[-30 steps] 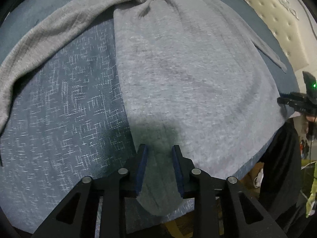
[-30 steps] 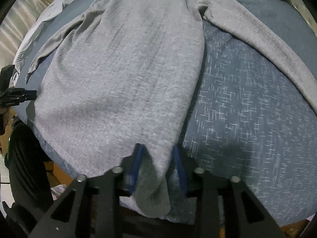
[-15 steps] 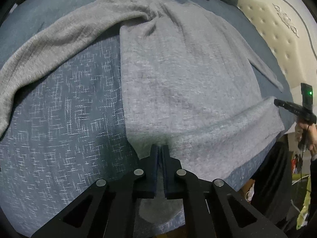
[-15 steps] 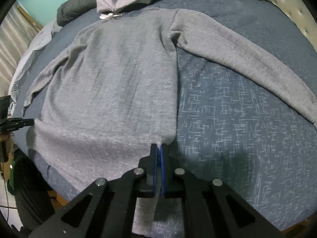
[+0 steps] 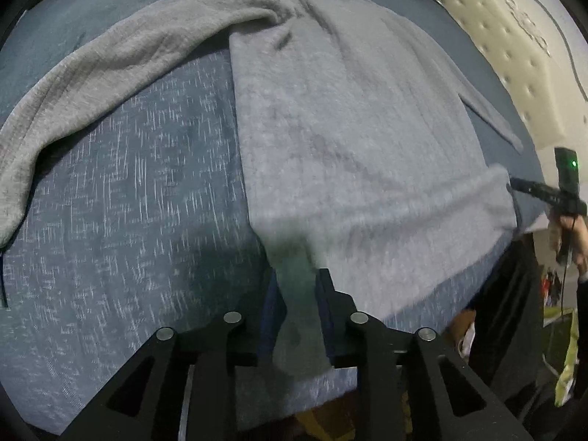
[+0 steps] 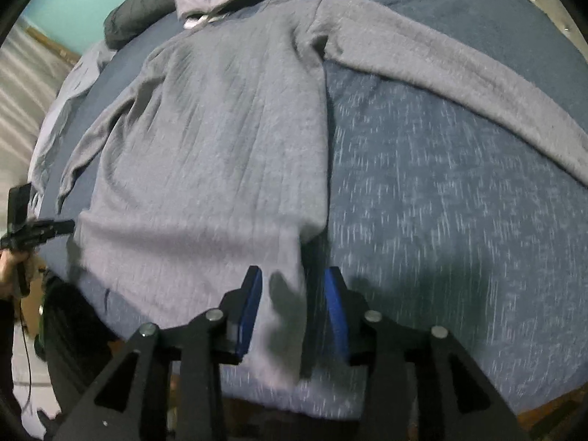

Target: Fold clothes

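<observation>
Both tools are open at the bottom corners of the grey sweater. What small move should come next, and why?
Probably close both on the hem. The left tool and right tool each stand open with a corner of the grey sweater between the pads, so nothing is gripped yet for folding.

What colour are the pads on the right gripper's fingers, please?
Bright blue pads, seen best in the right wrist view.
</observation>
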{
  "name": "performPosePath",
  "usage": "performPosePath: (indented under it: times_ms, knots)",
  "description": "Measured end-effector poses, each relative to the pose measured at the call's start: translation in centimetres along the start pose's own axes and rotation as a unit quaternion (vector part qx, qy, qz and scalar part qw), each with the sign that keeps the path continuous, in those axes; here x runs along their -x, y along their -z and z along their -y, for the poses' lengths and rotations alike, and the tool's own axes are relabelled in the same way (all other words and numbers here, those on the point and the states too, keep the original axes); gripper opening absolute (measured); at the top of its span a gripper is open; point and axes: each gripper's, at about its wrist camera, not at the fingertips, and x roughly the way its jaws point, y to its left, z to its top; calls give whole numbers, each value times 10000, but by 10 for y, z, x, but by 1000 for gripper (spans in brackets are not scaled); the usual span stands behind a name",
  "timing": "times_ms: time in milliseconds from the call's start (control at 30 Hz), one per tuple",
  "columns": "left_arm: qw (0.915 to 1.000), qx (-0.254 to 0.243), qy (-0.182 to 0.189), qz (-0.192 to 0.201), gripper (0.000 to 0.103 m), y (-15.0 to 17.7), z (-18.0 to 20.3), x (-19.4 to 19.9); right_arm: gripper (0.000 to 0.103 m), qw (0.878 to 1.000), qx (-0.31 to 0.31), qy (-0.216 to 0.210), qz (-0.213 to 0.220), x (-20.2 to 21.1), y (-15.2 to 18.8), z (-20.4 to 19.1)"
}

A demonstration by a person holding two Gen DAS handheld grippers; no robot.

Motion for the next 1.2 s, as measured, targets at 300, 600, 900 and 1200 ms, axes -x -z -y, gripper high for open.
performPosePath:
  times_ms: [300,600,900,1200]
  knots:
    - [9995,71,161,-267,31,22,0,-13,36,9992,70,-97,-391,-20,24,-3]
    - [9995,-136,188,-212,5,16,17,-3,5,9989,188,-221,-368,-3,32,-7]
    - [9994,-177,168,-264,4,21,9,21,5,9983,475,-142,-316,19,40,-8]
    - [9989,71,59,-453,8,24,1,-1,9,9981,521,75,-313,-5,45,-11]
